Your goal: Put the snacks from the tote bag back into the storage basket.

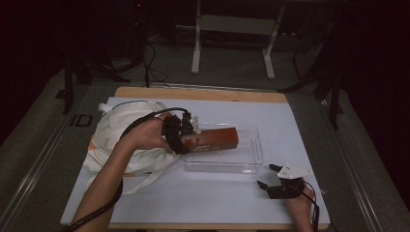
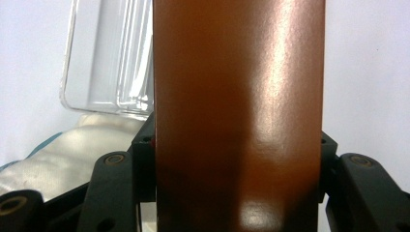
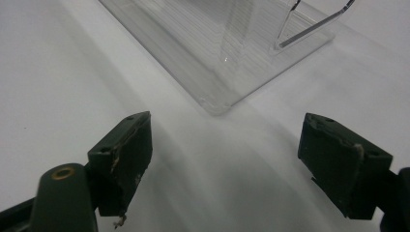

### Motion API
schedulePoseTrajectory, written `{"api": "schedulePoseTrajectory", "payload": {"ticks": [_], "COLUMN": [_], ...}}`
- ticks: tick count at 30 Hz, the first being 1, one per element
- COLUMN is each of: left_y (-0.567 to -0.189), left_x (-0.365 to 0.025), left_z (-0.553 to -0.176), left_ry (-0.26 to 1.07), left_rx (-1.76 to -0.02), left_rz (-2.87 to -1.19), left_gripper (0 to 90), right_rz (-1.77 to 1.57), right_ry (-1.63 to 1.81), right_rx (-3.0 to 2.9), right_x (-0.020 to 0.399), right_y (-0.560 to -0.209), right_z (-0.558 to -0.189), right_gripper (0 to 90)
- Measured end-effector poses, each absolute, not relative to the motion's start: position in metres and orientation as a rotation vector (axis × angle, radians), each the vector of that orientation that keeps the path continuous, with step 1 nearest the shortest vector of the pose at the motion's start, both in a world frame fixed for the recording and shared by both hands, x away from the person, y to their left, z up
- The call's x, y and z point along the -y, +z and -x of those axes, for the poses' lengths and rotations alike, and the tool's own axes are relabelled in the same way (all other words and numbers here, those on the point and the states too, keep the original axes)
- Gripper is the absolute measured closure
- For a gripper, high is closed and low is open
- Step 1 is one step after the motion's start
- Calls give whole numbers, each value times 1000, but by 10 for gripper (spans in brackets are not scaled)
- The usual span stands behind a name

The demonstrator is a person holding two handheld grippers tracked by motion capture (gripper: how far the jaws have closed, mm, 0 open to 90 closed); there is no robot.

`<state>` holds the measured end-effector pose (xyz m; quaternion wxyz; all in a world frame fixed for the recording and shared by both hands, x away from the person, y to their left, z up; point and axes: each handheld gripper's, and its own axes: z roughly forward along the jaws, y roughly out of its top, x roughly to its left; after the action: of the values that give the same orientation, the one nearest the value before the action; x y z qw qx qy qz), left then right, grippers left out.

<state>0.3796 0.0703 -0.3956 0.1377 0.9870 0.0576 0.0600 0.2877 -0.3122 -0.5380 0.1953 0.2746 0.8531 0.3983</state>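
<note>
Nearest to us, at the front edge of the white table sheet (image 1: 203,203), our right gripper (image 1: 273,178) rests low on the sheet, on the near right side of the clear plastic tray (image 1: 251,162) and apart from it. Its jaws stand wide with nothing between them; in the right gripper view (image 3: 225,159) we look along the two black pads (image 3: 128,154) across bare sheet to a rounded corner of the tray (image 3: 212,104), which lies a little ahead of the fingertips. Further in, our left gripper (image 1: 183,140) comes over the tray's left end, and it is clenched on the brown box (image 1: 215,139): in the left gripper view the jaws press on either side of the box (image 2: 237,116), which rises straight up from between them (its glossy face catches the light). From the high view we see the box lying lengthwise over the tray, its far end pointing toward the tray's right side; whether it touches the tray floor we cannot tell. Left of the tray, just beside it and under our left forearm, sits the crumpled white cloth bag (image 1: 118,130), a fold of which (image 2: 87,140) shows under the tray's edge (image 2: 96,63) in the left gripper view. Beyond the tray lies the far strip of the wooden table (image 1: 203,94).
</note>
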Motion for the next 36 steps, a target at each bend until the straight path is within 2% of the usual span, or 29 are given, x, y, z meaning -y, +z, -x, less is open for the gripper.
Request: {"api": "schedulePoseTrajectory", "payload": {"ticks": [36], "left_y": [-412], "left_x": [-44], "left_z": [-381], "left_ry": [98], "left_rx": [-46], "left_rz": [-2919], "left_gripper": [433], "right_rz": [-761], "right_ry": [1105], "right_rx": [-2389], "right_x": [311], "right_y": [-538], "right_z": [-287], "right_gripper": [199]}}
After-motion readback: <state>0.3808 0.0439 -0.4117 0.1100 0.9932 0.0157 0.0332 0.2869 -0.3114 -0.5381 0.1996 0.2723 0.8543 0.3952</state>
